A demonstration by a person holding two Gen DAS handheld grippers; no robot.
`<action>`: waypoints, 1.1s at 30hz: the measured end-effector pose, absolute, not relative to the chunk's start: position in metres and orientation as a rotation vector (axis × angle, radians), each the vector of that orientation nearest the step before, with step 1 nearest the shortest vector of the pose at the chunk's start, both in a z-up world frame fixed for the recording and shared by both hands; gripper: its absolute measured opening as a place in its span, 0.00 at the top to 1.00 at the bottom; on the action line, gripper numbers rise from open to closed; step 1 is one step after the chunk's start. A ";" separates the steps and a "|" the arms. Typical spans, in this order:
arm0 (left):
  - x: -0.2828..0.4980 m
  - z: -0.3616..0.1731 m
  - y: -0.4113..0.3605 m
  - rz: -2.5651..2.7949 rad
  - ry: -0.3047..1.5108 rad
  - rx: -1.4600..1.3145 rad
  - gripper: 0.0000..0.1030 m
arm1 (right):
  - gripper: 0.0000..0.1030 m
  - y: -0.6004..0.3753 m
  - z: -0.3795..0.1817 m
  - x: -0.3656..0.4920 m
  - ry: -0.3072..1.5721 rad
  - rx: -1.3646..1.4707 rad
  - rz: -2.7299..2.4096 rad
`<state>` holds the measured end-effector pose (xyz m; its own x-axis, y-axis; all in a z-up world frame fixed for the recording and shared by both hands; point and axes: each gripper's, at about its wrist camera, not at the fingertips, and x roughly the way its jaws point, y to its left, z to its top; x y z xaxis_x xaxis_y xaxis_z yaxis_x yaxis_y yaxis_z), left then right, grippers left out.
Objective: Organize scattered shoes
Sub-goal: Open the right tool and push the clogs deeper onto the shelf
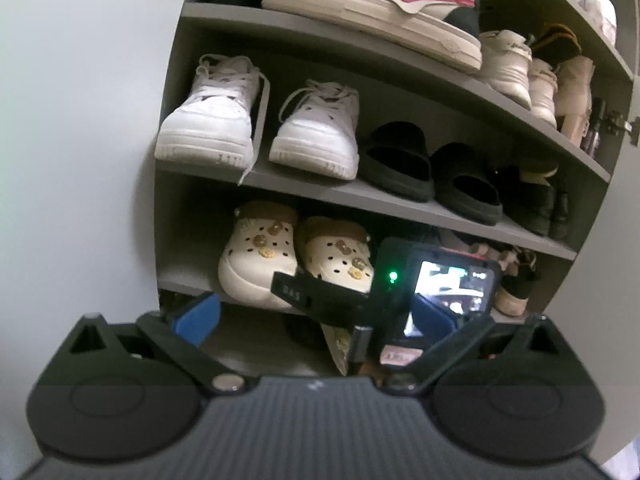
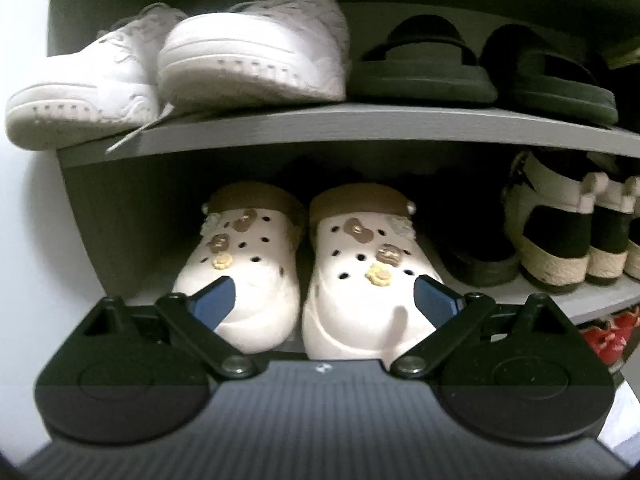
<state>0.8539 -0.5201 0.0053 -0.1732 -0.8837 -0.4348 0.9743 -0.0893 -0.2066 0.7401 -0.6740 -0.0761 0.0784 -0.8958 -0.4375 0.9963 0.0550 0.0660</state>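
Jaws of both grippers spread wide and empty, cream clogs paired on grey shelf
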 end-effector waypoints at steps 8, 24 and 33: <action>0.859 0.004 -0.522 -1.631 0.522 0.220 0.00 | 0.17 -0.671 -0.097 0.719 0.292 0.517 -1.472; 0.854 -0.001 -0.522 -1.627 0.527 0.262 0.00 | 0.26 -0.691 -0.117 0.713 0.246 0.547 -1.495; 0.826 -0.009 -0.533 -1.690 0.516 0.318 0.00 | 0.27 -0.689 -0.115 0.685 0.186 0.636 -1.485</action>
